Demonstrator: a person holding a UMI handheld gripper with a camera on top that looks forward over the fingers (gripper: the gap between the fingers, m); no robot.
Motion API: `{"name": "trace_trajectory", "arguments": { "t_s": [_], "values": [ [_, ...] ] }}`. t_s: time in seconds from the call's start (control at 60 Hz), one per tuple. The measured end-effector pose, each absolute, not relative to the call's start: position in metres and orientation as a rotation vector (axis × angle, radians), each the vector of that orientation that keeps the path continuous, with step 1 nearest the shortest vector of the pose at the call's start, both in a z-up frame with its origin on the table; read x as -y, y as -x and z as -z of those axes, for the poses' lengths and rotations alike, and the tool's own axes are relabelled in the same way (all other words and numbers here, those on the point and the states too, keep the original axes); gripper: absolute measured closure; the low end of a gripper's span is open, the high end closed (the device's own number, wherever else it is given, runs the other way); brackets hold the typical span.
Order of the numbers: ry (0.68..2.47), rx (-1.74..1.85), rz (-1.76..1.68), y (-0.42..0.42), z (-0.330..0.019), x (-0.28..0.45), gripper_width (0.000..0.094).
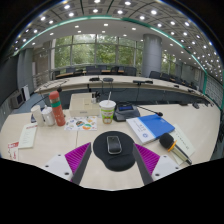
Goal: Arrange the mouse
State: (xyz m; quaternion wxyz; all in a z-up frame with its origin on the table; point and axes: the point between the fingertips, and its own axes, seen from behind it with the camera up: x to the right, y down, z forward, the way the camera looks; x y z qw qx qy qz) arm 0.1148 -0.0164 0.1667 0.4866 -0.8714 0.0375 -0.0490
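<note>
A dark grey mouse (113,144) lies in the middle of a round black mouse pad (113,162) on a pale wooden table (40,150). My gripper (113,166) is open. Its two fingers with magenta pads (72,157) stand wide apart at either side of the mouse pad. The mouse sits between and slightly beyond the fingertips, with clear gaps on both sides. Nothing is held.
A green paper cup (107,110) stands beyond the mouse. A blue notebook (155,125) and a screwdriver with a yellow handle (170,145) lie to the right. Bottles (57,108) and papers (22,137) lie to the left. More tables and chairs stand behind.
</note>
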Motion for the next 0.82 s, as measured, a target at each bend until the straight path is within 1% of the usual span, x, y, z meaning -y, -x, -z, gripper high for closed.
{"name": "trace_trajectory", "arguments": {
  "t_s": [0.1, 0.183, 0.317, 0.45, 0.633, 0.817],
  "values": [
    [2.097, -0.077, 0.142, -0.098, -0.197, 0.070, 0.0078],
    [2.089, -0.074, 0.169, -0.085, -0.213, 0.118, 0.0079],
    [2.085, -0.086, 0.150, -0.064, -0.225, 0.187, 0.0080],
    [2.091, -0.062, 0.159, -0.052, -0.230, 0.241, 0.0077],
    [2.084, -0.041, 0.148, -0.041, -0.239, 0.281, 0.0080],
    [2.050, -0.018, 0.183, -0.047, -0.253, 0.291, 0.0081]
  ]
}}
